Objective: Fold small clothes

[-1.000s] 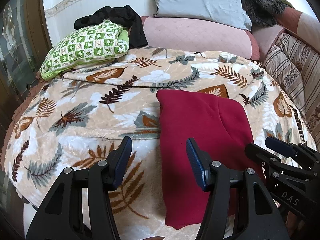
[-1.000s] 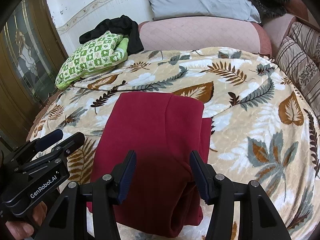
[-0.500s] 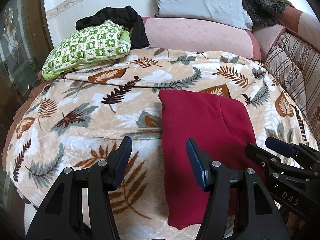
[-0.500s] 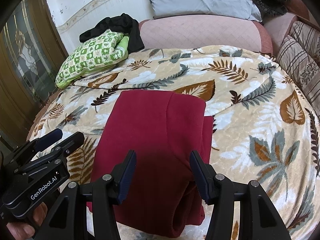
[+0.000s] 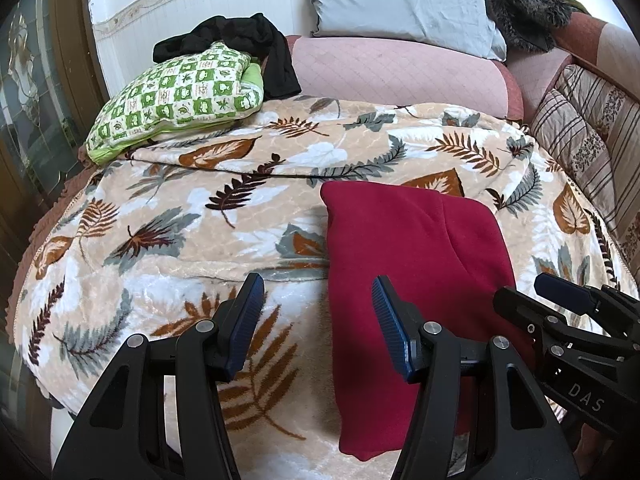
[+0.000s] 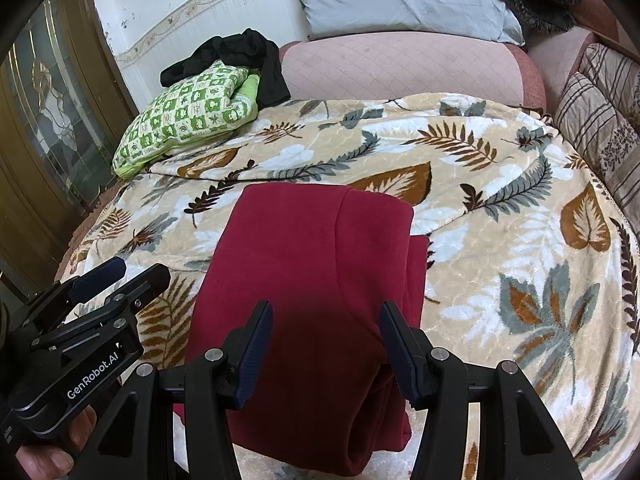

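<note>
A dark red garment (image 5: pixel 408 264) (image 6: pixel 316 280) lies folded into a long rectangle on the leaf-patterned blanket (image 5: pixel 192 220) (image 6: pixel 520 220). My left gripper (image 5: pixel 318 304) hovers open over the garment's left edge, nothing between its blue pads. My right gripper (image 6: pixel 326 332) hangs open above the garment's near half, also holding nothing. In the left wrist view, the right gripper's body (image 5: pixel 568 320) shows at the right edge. The left gripper (image 6: pixel 100 288) with a person's hand (image 6: pixel 48 452) under it shows at the lower left of the right wrist view.
A green checked pillow (image 5: pixel 180 96) (image 6: pixel 184 120) with a black garment (image 5: pixel 240 44) draped over it lies at the back left. A pink bolster (image 5: pixel 400 72), a grey pillow (image 5: pixel 400 0) and a striped cushion (image 5: pixel 580 128) line the back and right. A glass door (image 6: pixel 48 112) stands left.
</note>
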A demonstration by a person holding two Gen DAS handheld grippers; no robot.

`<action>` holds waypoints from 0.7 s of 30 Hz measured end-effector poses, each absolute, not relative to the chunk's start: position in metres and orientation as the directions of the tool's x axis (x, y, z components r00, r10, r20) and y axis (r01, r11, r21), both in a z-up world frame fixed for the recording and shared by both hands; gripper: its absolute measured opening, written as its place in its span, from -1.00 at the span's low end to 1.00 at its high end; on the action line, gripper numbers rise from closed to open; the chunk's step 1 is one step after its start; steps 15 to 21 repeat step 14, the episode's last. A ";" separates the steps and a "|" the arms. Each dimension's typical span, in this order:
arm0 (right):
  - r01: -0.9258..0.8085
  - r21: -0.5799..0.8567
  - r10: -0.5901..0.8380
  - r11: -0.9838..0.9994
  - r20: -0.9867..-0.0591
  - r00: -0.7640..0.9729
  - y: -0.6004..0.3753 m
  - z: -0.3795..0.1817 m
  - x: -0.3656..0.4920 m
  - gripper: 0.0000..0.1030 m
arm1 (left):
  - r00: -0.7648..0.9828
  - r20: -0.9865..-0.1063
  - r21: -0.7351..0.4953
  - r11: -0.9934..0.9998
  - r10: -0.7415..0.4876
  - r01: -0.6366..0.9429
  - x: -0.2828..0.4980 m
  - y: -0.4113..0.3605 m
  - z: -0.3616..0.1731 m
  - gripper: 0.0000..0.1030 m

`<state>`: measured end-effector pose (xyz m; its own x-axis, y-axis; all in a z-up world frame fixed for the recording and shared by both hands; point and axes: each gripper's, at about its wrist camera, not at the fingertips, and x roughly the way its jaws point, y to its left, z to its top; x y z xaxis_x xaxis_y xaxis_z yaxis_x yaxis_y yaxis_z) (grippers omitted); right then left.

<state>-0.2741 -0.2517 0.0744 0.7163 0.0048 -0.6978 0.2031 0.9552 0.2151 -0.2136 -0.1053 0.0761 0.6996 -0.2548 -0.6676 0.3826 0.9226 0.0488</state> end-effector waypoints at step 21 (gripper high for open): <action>0.210 0.216 0.002 0.953 -0.702 0.712 -0.253 0.071 -0.270 0.03 | 0.708 -0.647 0.022 0.922 -0.281 0.386 -0.209 -0.101 0.076 0.09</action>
